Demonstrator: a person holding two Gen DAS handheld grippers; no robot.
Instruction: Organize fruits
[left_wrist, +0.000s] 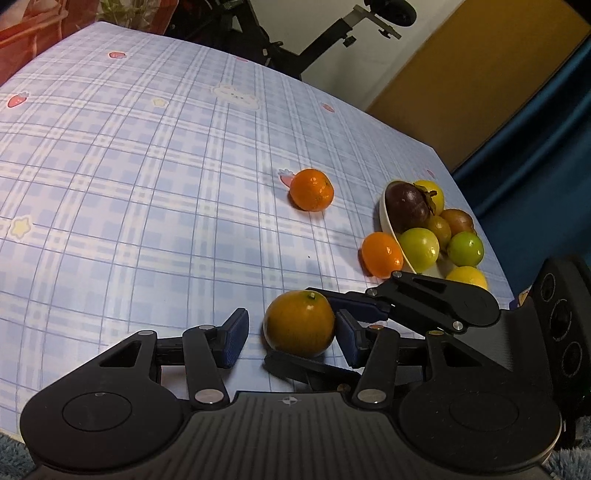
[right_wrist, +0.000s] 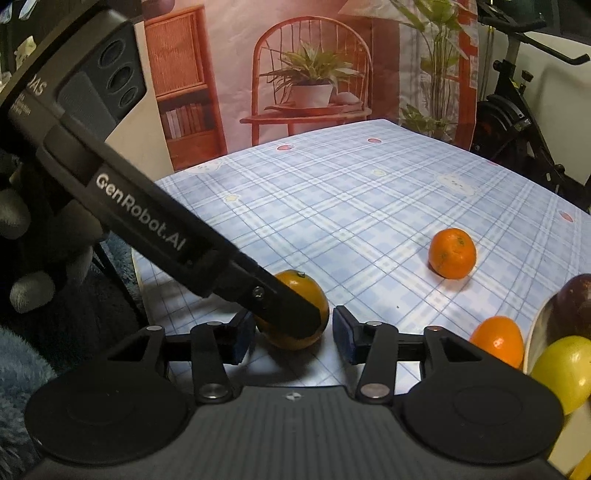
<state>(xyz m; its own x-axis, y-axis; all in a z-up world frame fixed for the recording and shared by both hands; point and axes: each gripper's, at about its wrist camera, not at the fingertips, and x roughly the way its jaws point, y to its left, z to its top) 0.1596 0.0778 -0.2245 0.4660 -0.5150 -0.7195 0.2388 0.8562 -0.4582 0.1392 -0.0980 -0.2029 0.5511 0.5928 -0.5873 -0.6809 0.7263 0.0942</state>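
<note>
A dull orange (left_wrist: 299, 323) rests on the checked tablecloth (left_wrist: 147, 184) between the fingers of both grippers. My left gripper (left_wrist: 291, 339) is open around it: the right pad touches the fruit, the left pad (left_wrist: 236, 338) stands apart. From the right, the right gripper's fingers (left_wrist: 362, 308) reach behind and in front of the fruit. In the right wrist view my right gripper (right_wrist: 293, 341) straddles the orange (right_wrist: 317, 295), open, with a gap at its right pad (right_wrist: 343, 339). A left finger (right_wrist: 280, 302) crosses the fruit.
A bright mandarin (left_wrist: 312, 190) lies mid-table; another (left_wrist: 382, 254) leans against a white bowl (left_wrist: 387, 221) holding a purple fruit (left_wrist: 406, 205) and green and yellow ones. The table's right edge runs just beyond the bowl. An exercise bike (left_wrist: 325, 40) stands behind. A gloved hand (right_wrist: 22, 221) holds the left gripper.
</note>
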